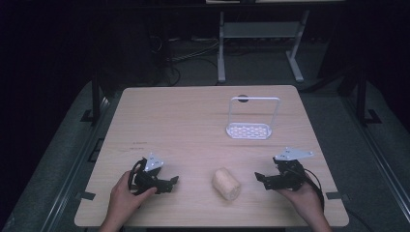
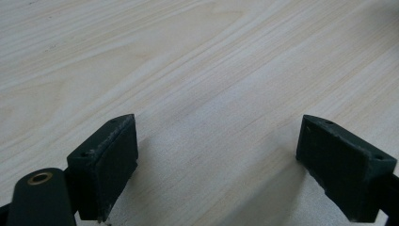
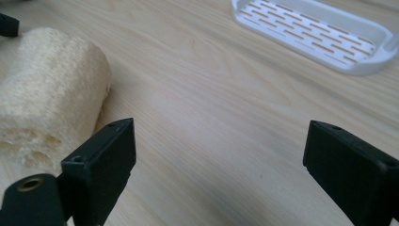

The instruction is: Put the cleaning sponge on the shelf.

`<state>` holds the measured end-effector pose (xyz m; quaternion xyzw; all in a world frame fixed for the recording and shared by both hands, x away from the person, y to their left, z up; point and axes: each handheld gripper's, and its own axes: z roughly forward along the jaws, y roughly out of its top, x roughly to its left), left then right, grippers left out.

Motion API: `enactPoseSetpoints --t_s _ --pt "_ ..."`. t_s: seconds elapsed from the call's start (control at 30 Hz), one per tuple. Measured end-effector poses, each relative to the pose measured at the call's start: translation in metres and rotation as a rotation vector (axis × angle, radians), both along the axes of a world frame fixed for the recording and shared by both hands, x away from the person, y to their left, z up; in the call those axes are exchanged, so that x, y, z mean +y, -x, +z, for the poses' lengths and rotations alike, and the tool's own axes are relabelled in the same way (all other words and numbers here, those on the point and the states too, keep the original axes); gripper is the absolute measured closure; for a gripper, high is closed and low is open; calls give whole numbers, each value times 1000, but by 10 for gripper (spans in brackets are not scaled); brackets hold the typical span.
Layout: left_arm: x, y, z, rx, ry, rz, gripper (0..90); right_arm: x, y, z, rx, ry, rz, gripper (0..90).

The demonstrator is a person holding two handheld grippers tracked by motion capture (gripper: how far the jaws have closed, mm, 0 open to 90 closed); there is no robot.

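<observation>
1. While both are resting low on the bench [image 1: 193,111], the left claw [image 1: 170,182] and right claw [image 1: 259,178] are gaping wide, gripping nothing.
2. Between them, the loofah sponge [image 1: 226,183] is lying on its side.
3. Farther back, the white rack [image 1: 251,129] is standing, showing no readable lettering.

Lighting: dim, dark surround in the high view; the pale wooden tabletop [image 1: 193,125] is evenly lit from above. Shadows: soft, short, beneath the 2 black jaws in each gripper view. Glare: mild sheen on the white slotted plastic tray [image 3: 320,37]. Focus: near jaws slightly soft; the beige fibrous loofah roll [image 3: 51,94] is blurred.
</observation>
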<state>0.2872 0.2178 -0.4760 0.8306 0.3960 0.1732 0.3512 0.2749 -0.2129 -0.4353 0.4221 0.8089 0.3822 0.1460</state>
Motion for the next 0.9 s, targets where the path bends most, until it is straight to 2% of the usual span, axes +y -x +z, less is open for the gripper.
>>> enactPoseSetpoints --t_s 0.47,0.9 --pt "0 0 0 0 0 0 126 25 -8 10 -8 -33 62 98" --pt "0 0 0 0 0 0 126 46 -9 9 -2 -44 109 98"
